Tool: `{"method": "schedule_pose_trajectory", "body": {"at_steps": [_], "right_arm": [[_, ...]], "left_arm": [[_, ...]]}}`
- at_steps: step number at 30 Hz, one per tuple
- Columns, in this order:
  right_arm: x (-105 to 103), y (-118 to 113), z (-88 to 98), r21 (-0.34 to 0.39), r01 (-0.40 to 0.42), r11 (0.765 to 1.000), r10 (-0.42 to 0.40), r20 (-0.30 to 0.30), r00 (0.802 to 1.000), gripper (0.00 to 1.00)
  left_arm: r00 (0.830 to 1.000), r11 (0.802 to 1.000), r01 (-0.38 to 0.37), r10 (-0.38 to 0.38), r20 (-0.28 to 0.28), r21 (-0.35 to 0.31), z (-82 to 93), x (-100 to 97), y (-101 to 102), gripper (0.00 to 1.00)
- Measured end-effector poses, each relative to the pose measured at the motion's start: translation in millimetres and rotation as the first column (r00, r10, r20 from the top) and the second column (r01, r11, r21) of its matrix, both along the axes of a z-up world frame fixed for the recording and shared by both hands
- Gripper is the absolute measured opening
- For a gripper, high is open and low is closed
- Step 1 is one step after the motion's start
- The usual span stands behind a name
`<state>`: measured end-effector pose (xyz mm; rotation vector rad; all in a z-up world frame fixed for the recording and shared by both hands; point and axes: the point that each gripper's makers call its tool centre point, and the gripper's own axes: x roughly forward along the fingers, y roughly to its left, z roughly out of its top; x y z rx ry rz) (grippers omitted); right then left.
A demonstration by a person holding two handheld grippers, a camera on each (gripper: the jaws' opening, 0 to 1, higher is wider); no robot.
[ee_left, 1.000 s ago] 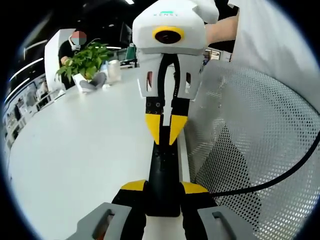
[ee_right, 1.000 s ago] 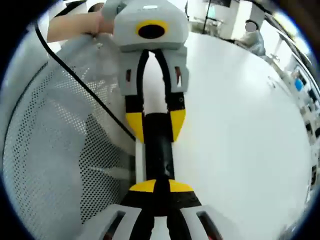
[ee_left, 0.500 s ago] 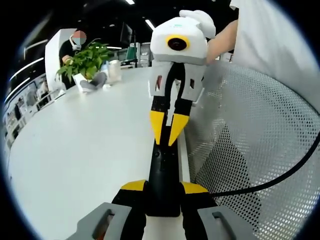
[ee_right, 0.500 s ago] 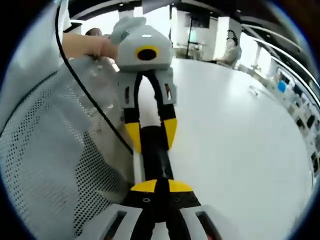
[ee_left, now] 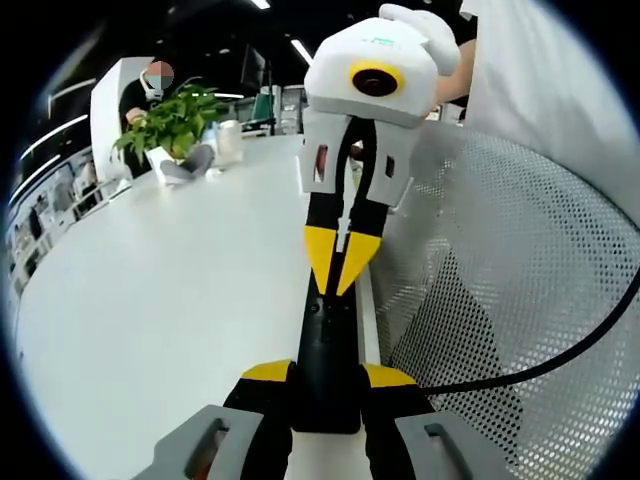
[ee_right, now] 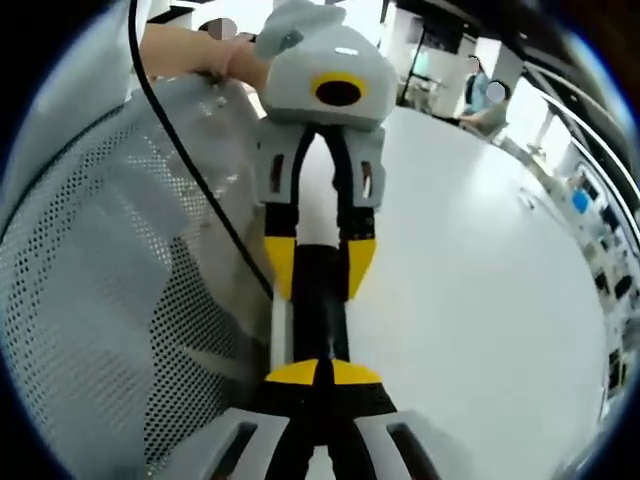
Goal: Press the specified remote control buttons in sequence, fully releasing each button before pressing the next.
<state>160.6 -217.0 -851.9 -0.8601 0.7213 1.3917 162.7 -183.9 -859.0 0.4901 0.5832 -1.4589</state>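
left gripper (ee_left: 325,385) clamping remote (ee_left: 327,345), right gripper (ee_right: 312,372) shut above

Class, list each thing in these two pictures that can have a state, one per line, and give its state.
remote control: lying flat on the table, clamped at one end.
left gripper: shut on the remote control, jaws either side of it.
right gripper: shut, yellow tips together and pointing down at the remote control's face.
potted plant: upright at the far end of the table.
cable: hanging slack across the mesh panel.
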Motion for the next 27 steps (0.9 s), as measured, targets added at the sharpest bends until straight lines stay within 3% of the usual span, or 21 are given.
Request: {"method": "schedule_pose_trajectory", "body": {"at_steps": [4,13,21,27], "right_arm": [[1.7,-1.4,0.0,-0.026,-0.01,1.0,0.01,0.012,1.0,0.0],[3.3,0.0,-2.0,-0.079,0.032,0.996,-0.037,-0.066,0.997,0.0],[2.6,0.0,-4.3,-0.168,0.002,0.986,-0.011,-0.051,0.999,0.0],[3.5,-2.4,-3.8,-0.156,0.03,0.987,-0.041,-0.062,0.997,0.0]], "left_arm": [[1.0,1.0,0.002,-0.002,0.0,0.001,0.2,0.1,0.1,0.25],[1.0,1.0,0.003,-0.003,0.001,0.003,0.0,0.2,0.0,0.25],[1.0,1.0,0.003,-0.003,0.001,0.004,-0.1,0.5,0.0,0.25],[1.0,1.0,0.004,-0.004,0.001,0.005,-0.1,0.4,-0.3,0.25]]}}
